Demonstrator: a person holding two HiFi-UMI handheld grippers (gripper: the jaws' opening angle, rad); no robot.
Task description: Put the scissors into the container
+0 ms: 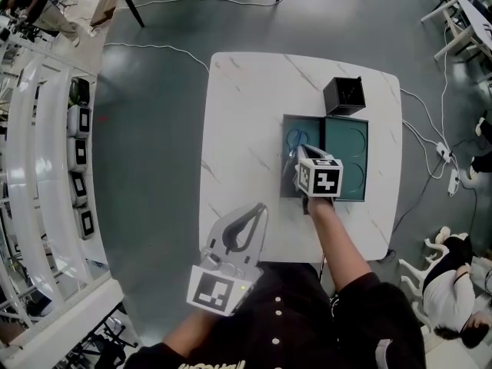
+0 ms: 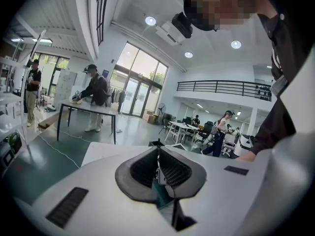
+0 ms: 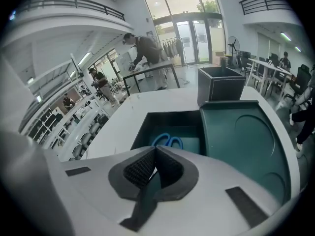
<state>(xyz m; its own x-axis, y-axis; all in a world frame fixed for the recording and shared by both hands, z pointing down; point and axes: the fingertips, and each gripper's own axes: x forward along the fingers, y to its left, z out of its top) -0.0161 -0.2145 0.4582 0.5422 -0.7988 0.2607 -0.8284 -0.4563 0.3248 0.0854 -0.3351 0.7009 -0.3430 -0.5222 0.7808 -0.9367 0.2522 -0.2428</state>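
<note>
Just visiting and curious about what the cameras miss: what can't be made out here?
Scissors: blades hidden by the right tongs, right gripper view and head view.
Black container: inside too dark, head view; walled off, right gripper view.
Table: mostly hidden by the left tongs' body, left gripper view.

Scissors [image 1: 296, 137] in teal container [image 1: 314, 127], right gripper [image 1: 301, 154] at them, white table [image 1: 246, 114]
</note>
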